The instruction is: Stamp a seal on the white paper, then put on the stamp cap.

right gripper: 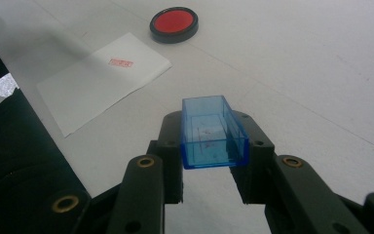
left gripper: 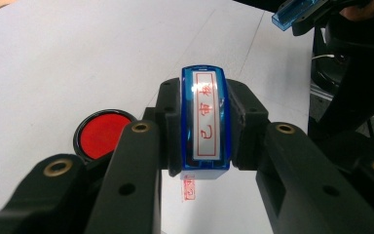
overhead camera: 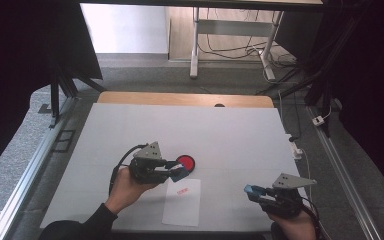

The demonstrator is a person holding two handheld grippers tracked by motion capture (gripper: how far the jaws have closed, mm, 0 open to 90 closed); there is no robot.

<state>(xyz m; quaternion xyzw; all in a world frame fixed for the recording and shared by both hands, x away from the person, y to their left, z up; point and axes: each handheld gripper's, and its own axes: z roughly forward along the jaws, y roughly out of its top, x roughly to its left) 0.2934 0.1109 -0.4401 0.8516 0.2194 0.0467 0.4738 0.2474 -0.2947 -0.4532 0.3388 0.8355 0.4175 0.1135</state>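
Blue plastic shows in both grips: the left gripper (overhead camera: 174, 171) is clamped on a stamp (left gripper: 205, 124), held above the table (overhead camera: 230, 135) over the top edge of the paper sheet (overhead camera: 182, 205), just beside the red ink pad (overhead camera: 185, 162), its jaws pointing right from a hand reaching in from the lower left. The right gripper (overhead camera: 254, 191) pinches the stamp's clear blue cap (right gripper: 213, 132) near the table's front right corner, jaws pointing left, well apart from the sheet. A red imprint (right gripper: 121, 63) marks the paper.

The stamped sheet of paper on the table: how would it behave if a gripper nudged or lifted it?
The sheet of paper lies thin and flat, so it probably slides easily. Lifted by one edge, it would likely droop.
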